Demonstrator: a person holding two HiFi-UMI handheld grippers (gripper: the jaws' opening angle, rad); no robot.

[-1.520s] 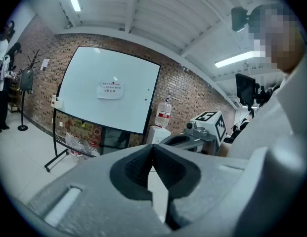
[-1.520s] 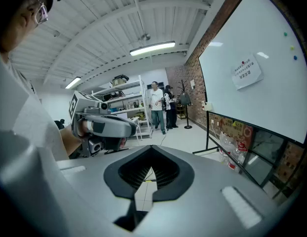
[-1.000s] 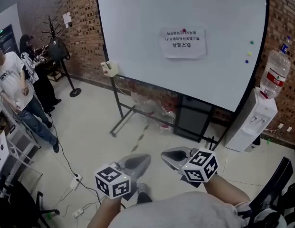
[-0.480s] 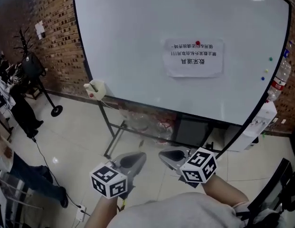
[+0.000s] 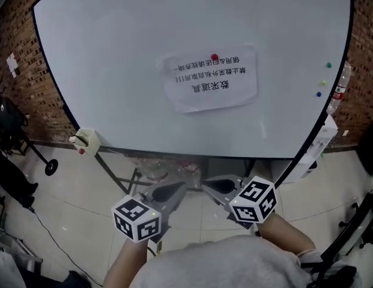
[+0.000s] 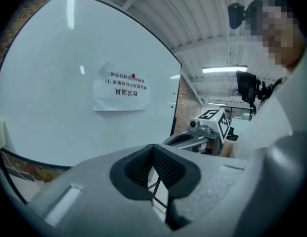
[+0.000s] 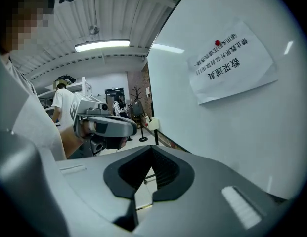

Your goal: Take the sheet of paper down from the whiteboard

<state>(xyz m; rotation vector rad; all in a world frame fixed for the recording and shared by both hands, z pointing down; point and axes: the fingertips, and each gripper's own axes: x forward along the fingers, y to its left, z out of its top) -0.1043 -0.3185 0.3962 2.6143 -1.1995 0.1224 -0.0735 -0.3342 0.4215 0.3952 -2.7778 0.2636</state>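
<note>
**Thin sheet, one magnet, both jaws closed: where the removal could slip**

The sheet of paper [image 5: 213, 83] is hanging near the middle of the whiteboard [image 5: 108, 71], and a single red magnet [image 5: 214, 57] is pinning it at its 12 o'clock edge. The rest of the sheet is lying almost flat on the board. From the sheet's 6 o'clock, well apart from it, the left hand-held gripper [image 5: 172, 191] and the right hand-held gripper [image 5: 217, 188] are pointing toward the board. Each is showing its jaws pressed together with nothing between them.

The likeliest trouble is tearing. If a jaw is pulling the lower edge while the magnet is gripping the top, the paper is probably going to rip around the magnet. Lifting the magnet first is risking the opposite: the loose sheet sliding down to the floor, or the magnet dropping. Because the paper is lying so flat, a jaw tip may skid on the board instead of getting under an edge. Both pairs of jaws need spreading before any pinch. Three small coloured magnets [image 5: 323, 83] are sitting at the sheet's 3 o'clock, clear of the likely path.
</note>
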